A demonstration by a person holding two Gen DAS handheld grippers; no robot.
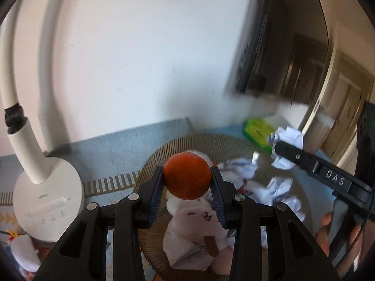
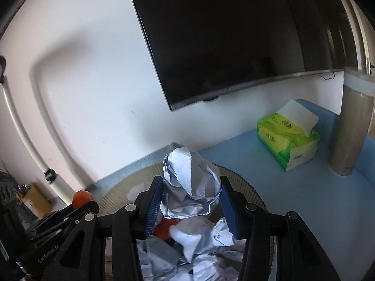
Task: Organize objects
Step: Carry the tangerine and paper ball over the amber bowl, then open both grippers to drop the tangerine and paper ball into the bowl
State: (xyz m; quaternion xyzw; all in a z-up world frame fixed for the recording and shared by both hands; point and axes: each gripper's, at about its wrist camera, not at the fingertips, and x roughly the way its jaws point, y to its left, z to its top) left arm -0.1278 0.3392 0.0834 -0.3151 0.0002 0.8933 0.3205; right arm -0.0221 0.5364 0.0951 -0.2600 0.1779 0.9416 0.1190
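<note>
My left gripper (image 1: pixel 187 182) is shut on an orange (image 1: pixel 187 178), held above a round woven basket (image 1: pixel 150 171). In the basket lie a pink plush toy (image 1: pixel 199 224) and several crumpled paper balls (image 1: pixel 279 187). At the right of the left wrist view, the right gripper (image 1: pixel 281 148) holds a paper ball (image 1: pixel 284 149). In the right wrist view my right gripper (image 2: pixel 191 194) is shut on a crumpled paper ball (image 2: pixel 191 182) over the basket (image 2: pixel 248 187), which is full of crumpled paper (image 2: pixel 199 245). The orange (image 2: pixel 82 197) and the left gripper show at lower left there.
A white desk lamp (image 1: pixel 46 196) stands left of the basket on the blue table mat (image 2: pixel 293 194). A green tissue pack (image 2: pixel 288 135) and a tall grey tumbler (image 2: pixel 351 126) stand at the right. A dark monitor (image 2: pixel 222 35) hangs on the white wall. A small plush toy (image 1: pixel 21 250) lies lower left.
</note>
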